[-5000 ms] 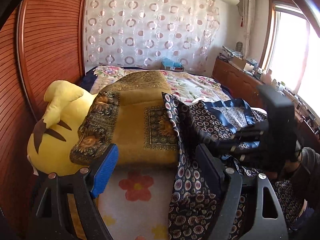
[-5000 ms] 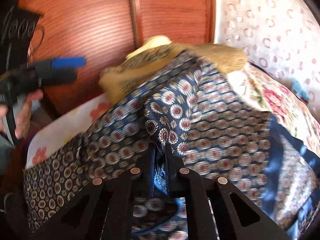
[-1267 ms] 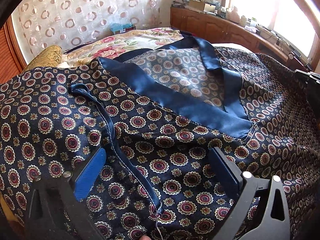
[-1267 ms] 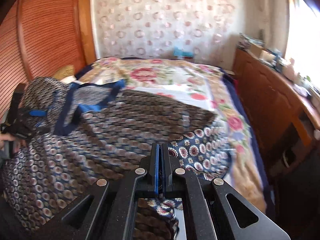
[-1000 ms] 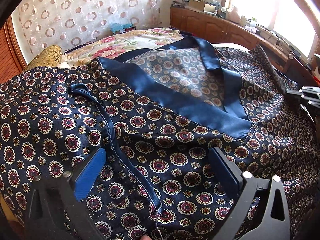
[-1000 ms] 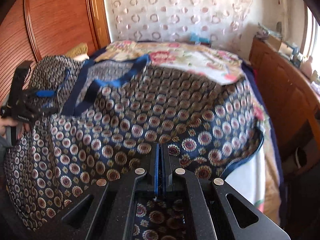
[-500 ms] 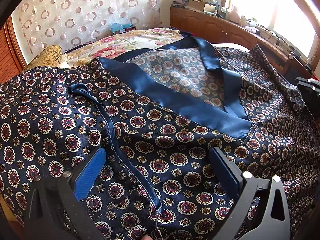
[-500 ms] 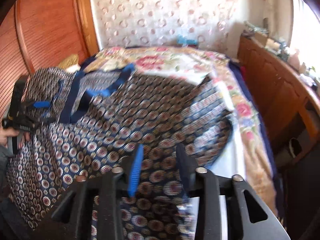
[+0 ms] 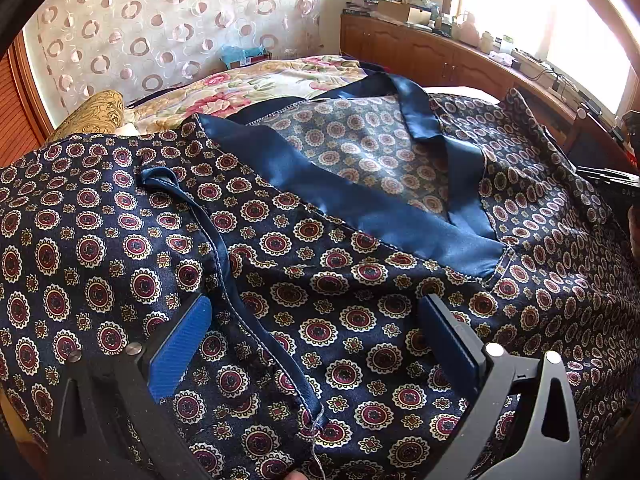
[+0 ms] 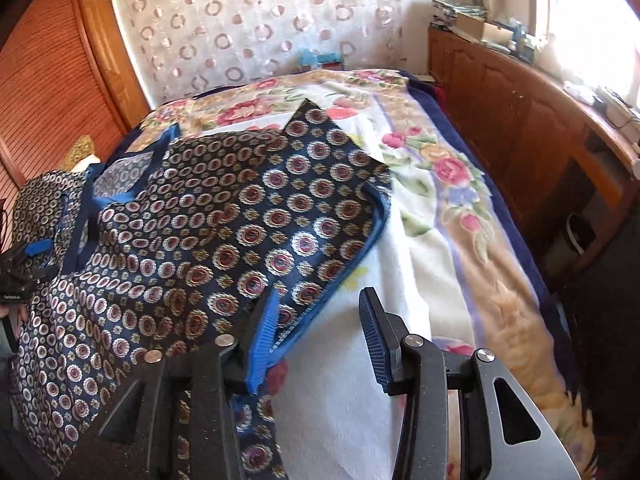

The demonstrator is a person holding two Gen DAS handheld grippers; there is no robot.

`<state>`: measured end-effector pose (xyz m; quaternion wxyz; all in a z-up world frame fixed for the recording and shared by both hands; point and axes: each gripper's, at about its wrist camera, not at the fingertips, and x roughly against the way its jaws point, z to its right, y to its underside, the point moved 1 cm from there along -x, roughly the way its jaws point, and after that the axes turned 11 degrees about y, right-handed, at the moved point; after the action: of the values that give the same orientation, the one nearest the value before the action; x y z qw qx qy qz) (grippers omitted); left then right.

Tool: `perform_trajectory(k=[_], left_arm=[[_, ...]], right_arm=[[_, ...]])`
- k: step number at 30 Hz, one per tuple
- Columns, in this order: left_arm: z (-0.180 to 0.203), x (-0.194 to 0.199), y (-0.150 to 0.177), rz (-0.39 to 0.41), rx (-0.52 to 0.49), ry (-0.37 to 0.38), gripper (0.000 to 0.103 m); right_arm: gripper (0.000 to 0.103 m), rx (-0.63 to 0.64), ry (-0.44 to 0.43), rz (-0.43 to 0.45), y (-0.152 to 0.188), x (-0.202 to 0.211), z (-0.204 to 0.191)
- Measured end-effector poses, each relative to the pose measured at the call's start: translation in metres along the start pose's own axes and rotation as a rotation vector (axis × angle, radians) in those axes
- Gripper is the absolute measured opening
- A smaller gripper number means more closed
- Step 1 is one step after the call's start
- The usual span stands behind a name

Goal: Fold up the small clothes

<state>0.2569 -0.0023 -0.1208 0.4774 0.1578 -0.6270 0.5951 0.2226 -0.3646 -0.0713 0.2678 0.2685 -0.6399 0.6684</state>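
Observation:
A dark navy garment [image 9: 340, 248] with red and cream medallions and a plain blue satin collar [image 9: 360, 196] lies spread over the bed. My left gripper [image 9: 312, 324] is open and hovers just above its near part, with a blue tie strap [image 9: 224, 256] running between the fingers. In the right wrist view the same garment [image 10: 224, 232] lies flat at the left. My right gripper [image 10: 320, 316] is open and empty beside the garment's blue-trimmed right edge [image 10: 360, 252], above the bedspread. The left gripper shows at the far left of that view [image 10: 24, 264].
A floral bedspread [image 10: 440, 208] covers the bed. A wooden cabinet [image 10: 520, 120] with clutter on top runs along the right under the window. A reddish wooden wardrobe [image 10: 48, 80] stands at the left. A curtain [image 10: 260, 20] hangs behind the bed.
My right gripper was shut on the garment's edge, carried it to the right, then opened and let it drop flat on the bed. My left gripper has stayed open and still.

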Motion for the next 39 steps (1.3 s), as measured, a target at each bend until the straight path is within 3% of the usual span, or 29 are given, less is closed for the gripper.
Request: perform_trajectory(k=[3, 7, 10, 18, 29, 33, 35, 39], left_arm=[[0.000, 0.000, 0.000, 0.000, 0.000, 0.000, 0.103], [0.000, 0.000, 0.000, 0.000, 0.000, 0.000, 0.103], [0.000, 0.000, 0.000, 0.000, 0.000, 0.000, 0.103], [0.001, 0.005, 0.000, 0.003, 0.017, -0.008, 0.103], [-0.006, 0.059, -0.008, 0.180, 0.062, -0.056, 0.103], [-0.013, 0.073, -0.012, 0.220, 0.078, -0.063, 0.103], [-0.016, 0.078, -0.013, 0.235, 0.081, -0.074, 0.103], [-0.024, 0.089, -0.013, 0.263, 0.095, -0.092, 0.103]], right_arm=[[0.035, 0.079, 0.041, 0.019, 0.000, -0.002, 0.000], [0.004, 0.146, 0.023, 0.021, -0.001, -0.005, -0.006], [0.003, 0.182, 0.044, 0.048, -0.004, -0.003, -0.012], [0.003, 0.181, -0.017, 0.186, -0.035, 0.029, -0.030], [0.003, 0.285, -0.174, 0.201, -0.046, 0.020, -0.080], [0.020, 0.273, -0.160, 0.197, -0.052, 0.014, -0.074], [0.034, 0.254, -0.124, 0.200, -0.054, 0.012, -0.066], [0.038, 0.256, 0.038, 0.150, -0.056, -0.017, -0.047]])
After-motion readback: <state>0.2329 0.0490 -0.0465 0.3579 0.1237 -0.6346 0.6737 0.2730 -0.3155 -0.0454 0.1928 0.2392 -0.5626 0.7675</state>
